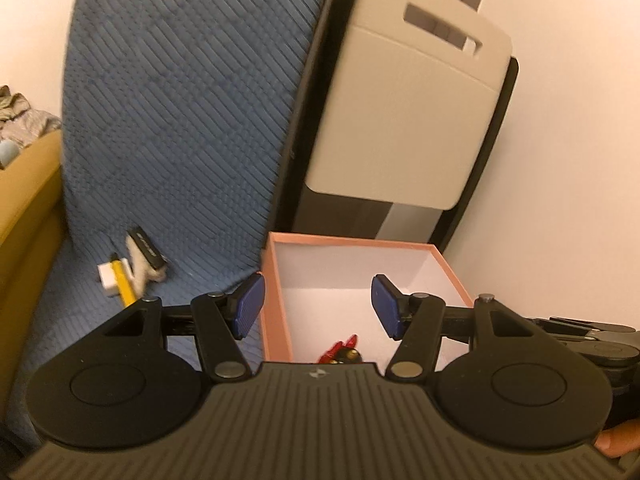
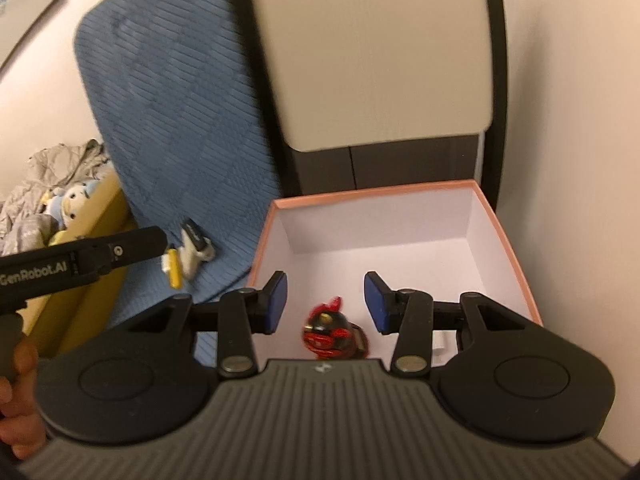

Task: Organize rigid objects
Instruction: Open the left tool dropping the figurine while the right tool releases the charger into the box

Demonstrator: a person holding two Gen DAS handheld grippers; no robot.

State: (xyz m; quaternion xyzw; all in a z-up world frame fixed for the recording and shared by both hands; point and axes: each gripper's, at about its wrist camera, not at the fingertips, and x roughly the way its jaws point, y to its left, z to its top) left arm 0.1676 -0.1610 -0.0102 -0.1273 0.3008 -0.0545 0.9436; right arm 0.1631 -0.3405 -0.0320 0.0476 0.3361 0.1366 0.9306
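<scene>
A pink box [image 1: 276, 300] with a white inside stands on the seat beside a blue quilted cover [image 1: 180, 100]. A red and black toy [image 2: 330, 330] lies on the box floor near its front wall; in the left wrist view only the toy's top [image 1: 340, 350] shows. My left gripper [image 1: 318, 304] hangs open over the box's left side, nothing between its blue pads. My right gripper [image 2: 326, 302] is open above the toy and apart from it. A small white thing [image 2: 440, 344] in the box is mostly hidden behind the right finger.
On the blue cover left of the box lie a black and white gadget [image 1: 146, 258] and a yellow stick on a white block [image 1: 116, 276]. A beige headrest panel [image 1: 404, 100] rises behind the box. A wall [image 1: 568, 160] is close on the right, a yellow cushion [image 1: 24, 208] and plush toys on the left.
</scene>
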